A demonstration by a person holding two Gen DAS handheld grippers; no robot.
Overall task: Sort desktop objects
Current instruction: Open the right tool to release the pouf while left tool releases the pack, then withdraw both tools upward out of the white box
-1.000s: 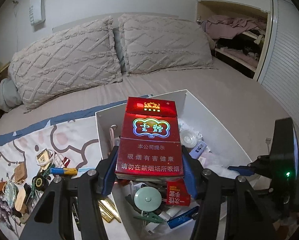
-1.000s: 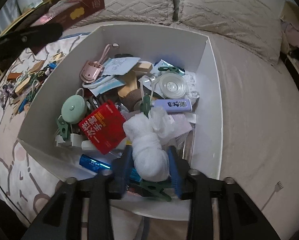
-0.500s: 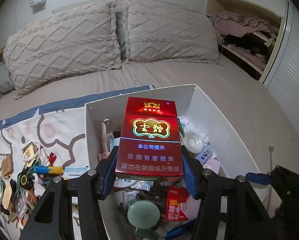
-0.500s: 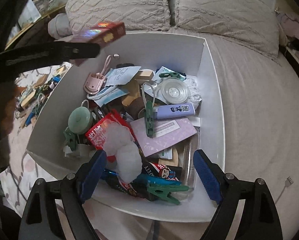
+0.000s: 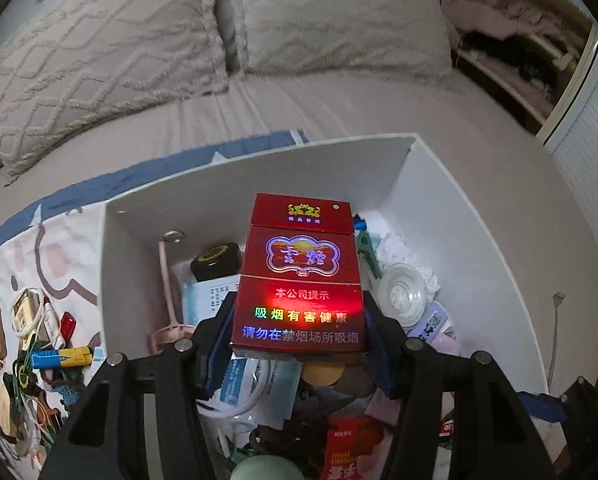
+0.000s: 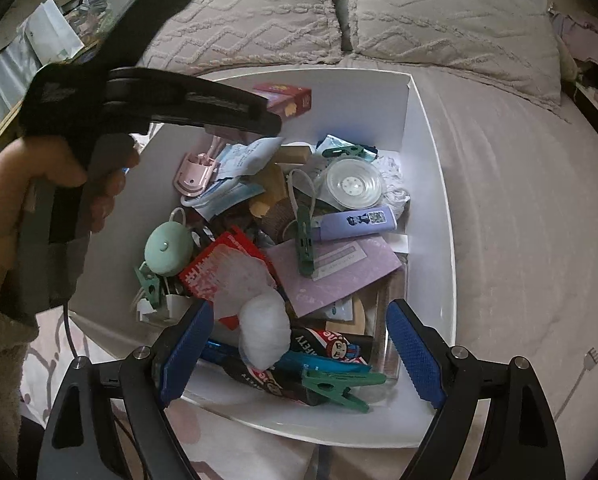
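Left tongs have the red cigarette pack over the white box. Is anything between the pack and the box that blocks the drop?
Nothing visible blocks it. The red cigarette pack, clamped in the left tongs, hangs above the open white box. Below lies only loose clutter, like the blue-and-white paper packet.

Bed: pale mauve-grey fitted sheet (image 5: pixel 339 108) | Headboard end: two beige pillows with raised zigzag texture (image 5: pixel 99 48) side by side | Right: open wooden wall niche holding crumpled clothes (image 5: pixel 511 44); white slatted door (image 5: pixel 591 152) | Light: dim, cool.
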